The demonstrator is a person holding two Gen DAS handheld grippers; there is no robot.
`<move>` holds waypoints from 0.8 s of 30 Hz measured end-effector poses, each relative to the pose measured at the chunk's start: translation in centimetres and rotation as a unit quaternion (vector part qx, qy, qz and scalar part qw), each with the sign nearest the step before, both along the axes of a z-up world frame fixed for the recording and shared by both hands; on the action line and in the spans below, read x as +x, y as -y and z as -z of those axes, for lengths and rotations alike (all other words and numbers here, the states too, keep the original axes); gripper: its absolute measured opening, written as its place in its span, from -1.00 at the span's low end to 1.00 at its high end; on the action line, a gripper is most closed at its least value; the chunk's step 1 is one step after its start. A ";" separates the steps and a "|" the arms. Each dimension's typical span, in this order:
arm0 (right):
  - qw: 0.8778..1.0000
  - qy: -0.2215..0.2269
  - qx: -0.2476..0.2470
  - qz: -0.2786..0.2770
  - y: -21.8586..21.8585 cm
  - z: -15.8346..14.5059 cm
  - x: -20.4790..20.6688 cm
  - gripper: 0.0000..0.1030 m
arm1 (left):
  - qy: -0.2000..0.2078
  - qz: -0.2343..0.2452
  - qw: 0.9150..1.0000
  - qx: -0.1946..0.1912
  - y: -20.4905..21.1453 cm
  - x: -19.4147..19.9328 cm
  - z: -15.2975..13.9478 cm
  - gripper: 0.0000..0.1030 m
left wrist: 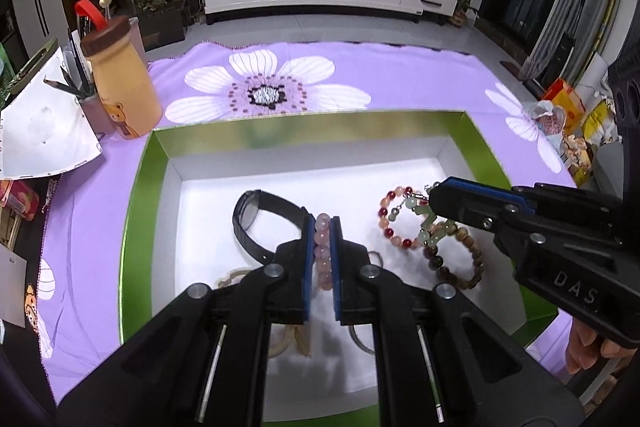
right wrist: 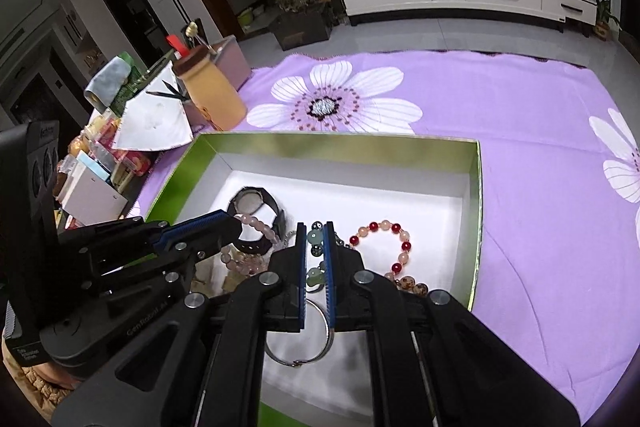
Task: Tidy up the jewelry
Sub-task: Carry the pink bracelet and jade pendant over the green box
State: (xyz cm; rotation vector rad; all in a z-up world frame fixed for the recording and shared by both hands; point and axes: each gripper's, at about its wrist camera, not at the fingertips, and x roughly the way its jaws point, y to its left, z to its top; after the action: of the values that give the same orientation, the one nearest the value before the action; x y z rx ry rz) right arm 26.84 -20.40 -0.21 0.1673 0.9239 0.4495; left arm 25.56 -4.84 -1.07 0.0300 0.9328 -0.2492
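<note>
A green-rimmed box (left wrist: 144,187) (right wrist: 478,187) with a white floor holds the jewelry. My left gripper (left wrist: 323,223) (right wrist: 236,223) is shut on a pink bead bracelet (left wrist: 322,251) (right wrist: 256,223) inside the box. My right gripper (right wrist: 315,227) (left wrist: 434,189) is shut on a pale green jade bead bracelet (right wrist: 314,239) (left wrist: 428,227). A black watch (left wrist: 256,215) (right wrist: 256,205) lies at the box's left. A red and peach bead bracelet (left wrist: 394,219) (right wrist: 394,245) and a brown bead bracelet (left wrist: 472,267) (right wrist: 412,285) lie at the right. A silver bangle (right wrist: 300,351) lies near the front.
The box sits on a purple flower-print cloth (left wrist: 360,75) (right wrist: 520,107). A yellow bear bottle (left wrist: 120,83) (right wrist: 212,95), a pencil holder (left wrist: 94,107) and papers (left wrist: 44,131) stand at the left. Snack bags (left wrist: 568,115) lie past the right edge.
</note>
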 end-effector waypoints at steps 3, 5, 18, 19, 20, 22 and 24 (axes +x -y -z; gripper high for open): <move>1.000 -0.007 -0.003 0.000 0.1 0.5 0.1 -0.86 | -0.006 0.002 1.000 0.005 0.1 0.1 0.5 -0.86; 1.000 -0.012 -0.006 0.000 0.0 0.8 0.2 -0.86 | -0.009 0.004 1.000 0.008 0.2 0.1 0.8 -0.86; 1.000 -0.026 -0.010 -0.005 0.0 1.7 -0.2 -0.86 | -0.017 0.007 1.000 0.026 0.2 -0.1 1.6 -0.85; 1.000 -0.027 -0.010 -0.005 0.0 1.7 -0.1 -0.86 | -0.017 0.007 1.000 0.026 0.2 -0.1 1.6 -0.86; 1.000 -0.027 -0.011 -0.006 -0.1 1.7 -0.1 -0.86 | -0.017 0.007 0.999 0.026 0.2 -0.1 1.6 -0.86; 0.999 -0.029 -0.013 -0.007 -0.1 1.8 -0.1 -0.86 | -0.017 0.008 0.999 0.027 0.2 -0.2 1.6 -0.85; 0.999 -0.030 -0.014 -0.007 -0.2 1.8 -0.1 -0.86 | -0.018 0.008 0.999 0.028 0.2 -0.2 1.7 -0.85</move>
State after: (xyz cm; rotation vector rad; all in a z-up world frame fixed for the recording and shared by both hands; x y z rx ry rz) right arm 26.70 -20.23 -2.02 0.1501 0.9905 0.4462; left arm 25.36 -5.02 -2.72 0.0851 0.9759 -0.2378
